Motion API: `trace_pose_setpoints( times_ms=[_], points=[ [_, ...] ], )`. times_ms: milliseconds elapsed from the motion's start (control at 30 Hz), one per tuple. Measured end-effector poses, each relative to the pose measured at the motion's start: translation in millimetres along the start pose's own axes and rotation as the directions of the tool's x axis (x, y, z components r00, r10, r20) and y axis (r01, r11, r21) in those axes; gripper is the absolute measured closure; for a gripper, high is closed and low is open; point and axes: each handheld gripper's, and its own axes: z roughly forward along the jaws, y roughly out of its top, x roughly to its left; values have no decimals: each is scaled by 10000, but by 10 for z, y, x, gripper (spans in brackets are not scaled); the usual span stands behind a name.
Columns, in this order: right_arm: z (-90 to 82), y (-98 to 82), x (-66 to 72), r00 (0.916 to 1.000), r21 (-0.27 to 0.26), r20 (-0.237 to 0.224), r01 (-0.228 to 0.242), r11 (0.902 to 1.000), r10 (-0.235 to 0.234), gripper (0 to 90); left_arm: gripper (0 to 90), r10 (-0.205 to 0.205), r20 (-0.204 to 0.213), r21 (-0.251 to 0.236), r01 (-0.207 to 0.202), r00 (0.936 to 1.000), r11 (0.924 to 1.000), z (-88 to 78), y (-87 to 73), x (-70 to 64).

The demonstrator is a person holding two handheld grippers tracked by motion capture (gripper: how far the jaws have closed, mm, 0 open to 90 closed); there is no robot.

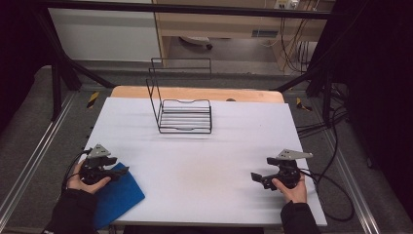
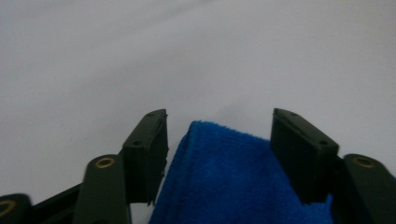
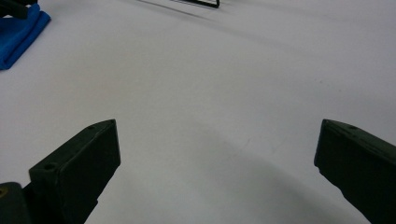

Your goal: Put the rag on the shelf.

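No writing can be read. The blue cloth [image 2: 233, 177] is straddled, ungripped, by the left claw [image 2: 219, 140]; the right claw [image 3: 217, 163] is held wide open above the bench [image 1: 204, 161].

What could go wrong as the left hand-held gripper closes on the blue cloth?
1. The left hand-held gripper is open around just a corner of the blue cloth, so it may pinch one layer and slip.
2. The cloth overhangs the table edge and could slide off.
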Motion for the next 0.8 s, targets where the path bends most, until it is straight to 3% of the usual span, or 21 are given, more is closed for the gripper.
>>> trace_pose_setpoints(
  times_ms=[133,200,300,433,600,800],
  points=[
    [-3,0,1,10000,8,8,-17,10000,17,10,474,68,-83,493,-64,9999,9988,36,-32,56],
    [-8,0,0,10000,4,-10,-4,10000,4,10,539,-12,36,619,10,10000,9981,53,-44,69],
    [-13,-4,2,10000,-24,-24,-6,10000,6,10,555,-120,228,810,101,9997,9967,72,-51,76],
    [-14,-5,2,10000,-9,-38,15,10000,-15,10,591,-236,414,892,199,9989,9958,79,-56,78],
    [-5,-3,1,10000,2,-41,10,10000,-10,10,724,-262,760,1024,183,9968,9946,90,-42,36],
    [-10,-1,1,10000,-2,-59,2,10000,-2,10,806,-22,819,1088,-68,9966,9940,90,-30,10]
  ],
)
